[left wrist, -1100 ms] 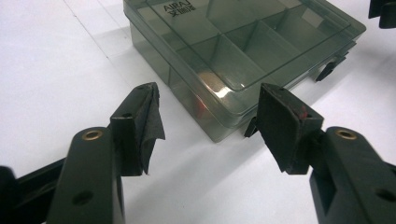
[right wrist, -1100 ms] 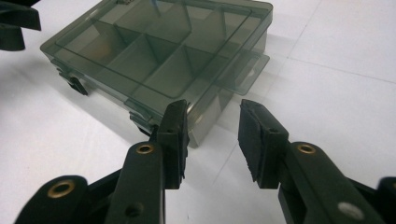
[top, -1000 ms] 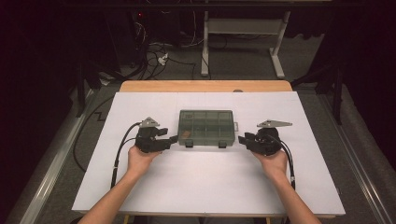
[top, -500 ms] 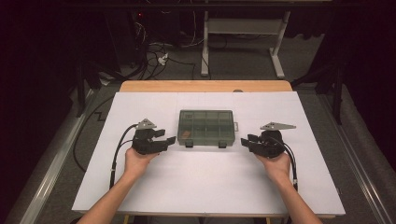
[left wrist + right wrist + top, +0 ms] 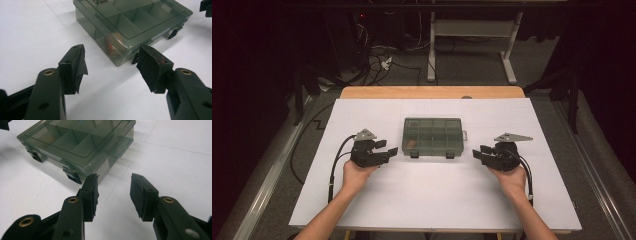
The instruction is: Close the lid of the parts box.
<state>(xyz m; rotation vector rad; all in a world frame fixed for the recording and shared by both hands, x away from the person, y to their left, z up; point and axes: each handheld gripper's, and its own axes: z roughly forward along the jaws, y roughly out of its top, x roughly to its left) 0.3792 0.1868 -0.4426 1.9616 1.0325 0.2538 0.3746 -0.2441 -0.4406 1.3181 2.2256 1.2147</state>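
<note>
On the left, a bare forearm is coming in over the matte white sheet that is covering the wooden table, and its hand is holding the left gripper, a blocky black plastic tool with a grey three-cornered plate on top and a black cable looping off it. In the left gripper view its two black jaws are standing wide apart with nothing between them; the pads are looking like worn, dull rubber with ragged edges, and brass-coloured rivets are showing in the arms behind them.

In the middle, the compartment box is lying flat on the sheet between the two grippers, apart from both. It is a shallow rectangular case of smoky, see-through green-grey plastic with rounded corners, its lid lying closed over rows of straight dividers, two dark latches on the near edge and a small tab on its right end. Something orange is sitting in the near-left compartment. Raised lettering is showing on the lid, too small to read.

On the right, the right gripper, of the same build, is pointing at the box, its jaws released, having just been opening, and grasping nothing.
</note>
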